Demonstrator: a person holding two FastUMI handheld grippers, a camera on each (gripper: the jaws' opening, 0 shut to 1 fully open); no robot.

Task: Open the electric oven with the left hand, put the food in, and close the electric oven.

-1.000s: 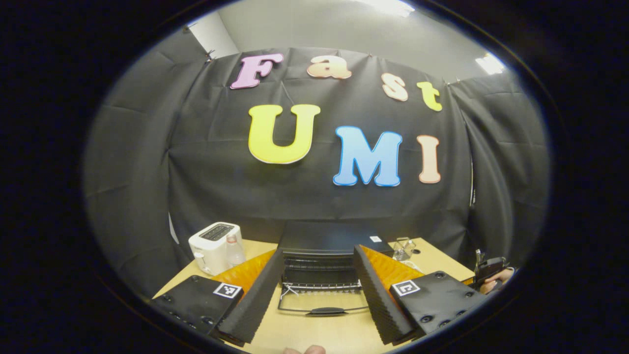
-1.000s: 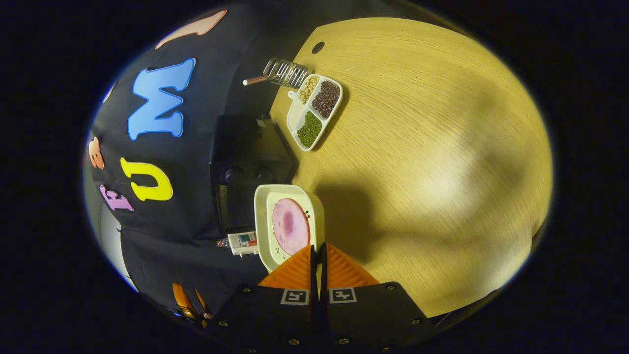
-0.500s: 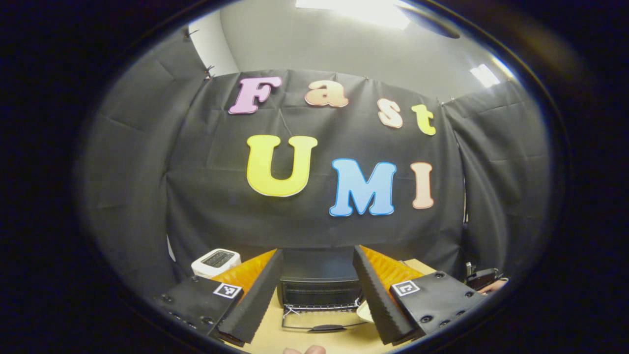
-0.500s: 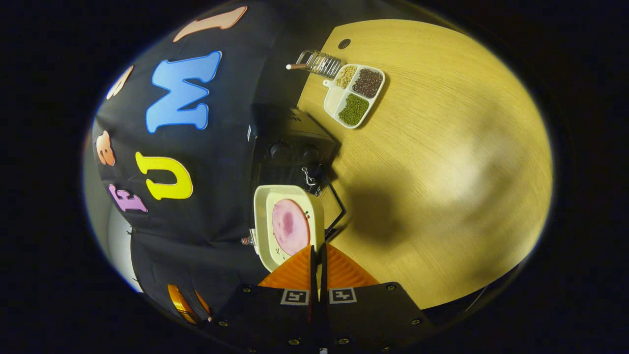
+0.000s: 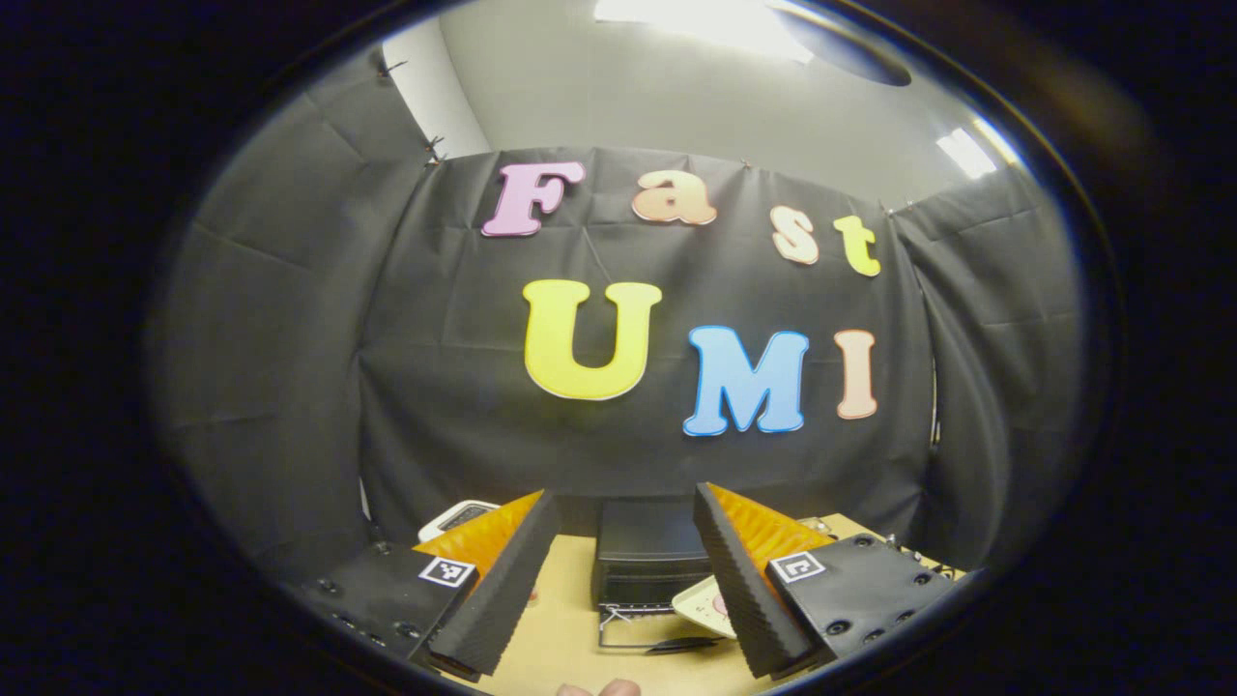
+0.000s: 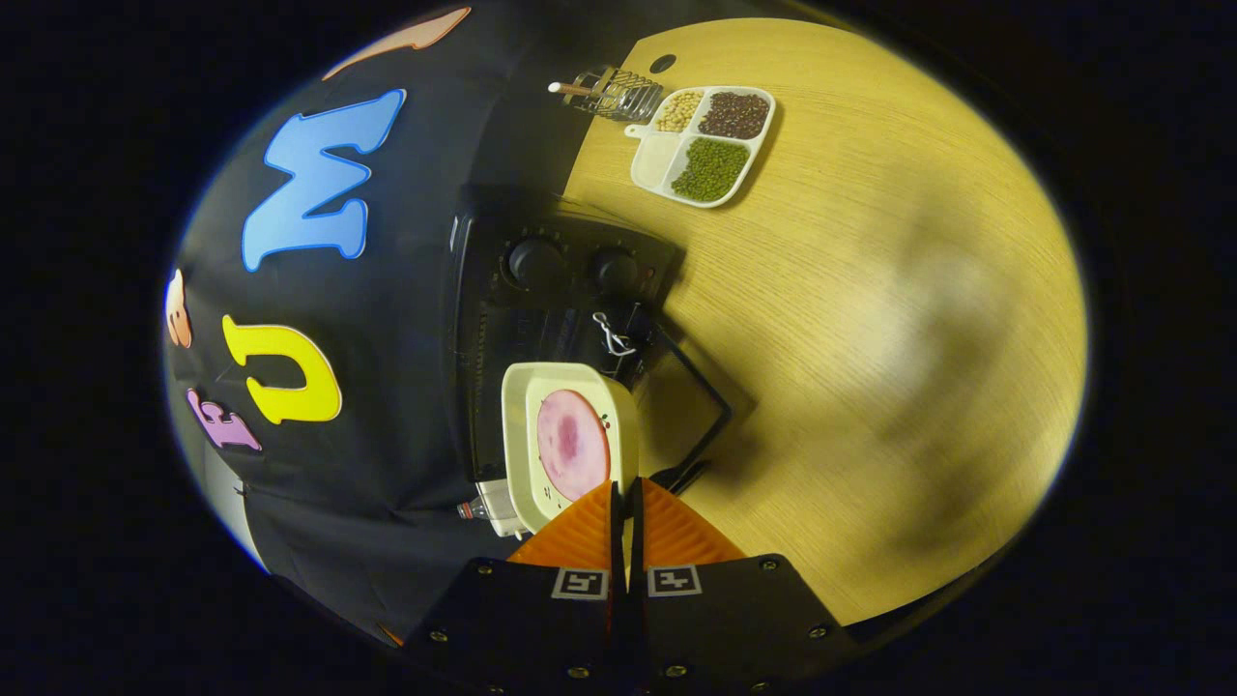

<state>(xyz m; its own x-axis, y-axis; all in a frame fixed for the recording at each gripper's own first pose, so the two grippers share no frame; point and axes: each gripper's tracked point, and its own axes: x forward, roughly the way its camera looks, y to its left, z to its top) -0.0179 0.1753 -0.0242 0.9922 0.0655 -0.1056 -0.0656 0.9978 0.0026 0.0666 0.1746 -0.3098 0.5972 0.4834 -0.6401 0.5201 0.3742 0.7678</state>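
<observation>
Right gripper view: right tool clamps plate; left tool spread apart.

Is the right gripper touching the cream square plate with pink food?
Touching. In the right gripper view, the right gripper is pinched shut on the rim of the cream plate.

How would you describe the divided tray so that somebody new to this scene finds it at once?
In the right gripper view, start at the black oven by the cloth wall. Past its knob end on the wooden table lies a white tray, next to a small wire rack. Unlike the plate with one pink slice, it has compartments of pale, dark and green beans.
</observation>
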